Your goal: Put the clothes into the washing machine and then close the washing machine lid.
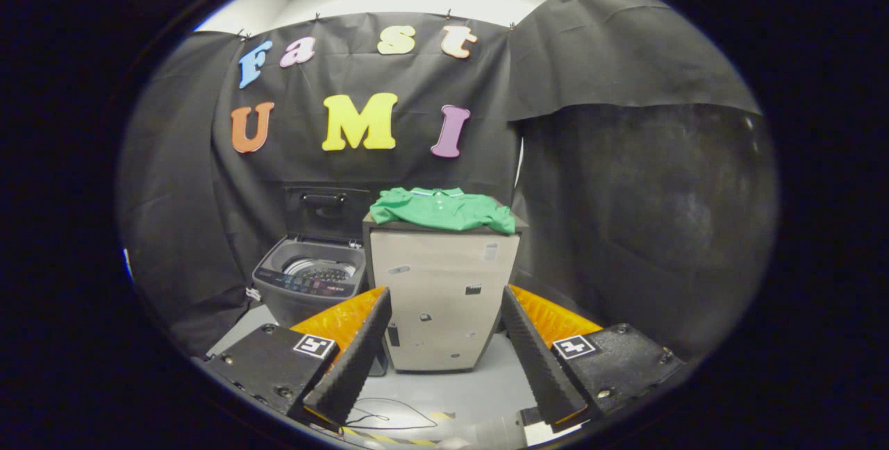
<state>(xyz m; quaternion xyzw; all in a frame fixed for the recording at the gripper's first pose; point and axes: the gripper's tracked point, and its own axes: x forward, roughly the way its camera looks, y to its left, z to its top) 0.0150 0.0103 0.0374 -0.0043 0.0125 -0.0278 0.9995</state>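
Jaws spread wide at bottom centre, holding nothing. Beyond them, centre frame, green shirt [442, 209] lies atop a pale cabinet [442, 297], long axis across the view. Washing machine [310, 282] left of cabinet, lid [326, 208] raised.

The gripper [444, 307] was held level and pointed straight forward. Its two fingers [361, 353] were spread wide apart, with nothing pressed between them. Ribbed inner faces were seen on both fingers, which angled inward toward the tips. A square marker was carried on the body behind each finger.
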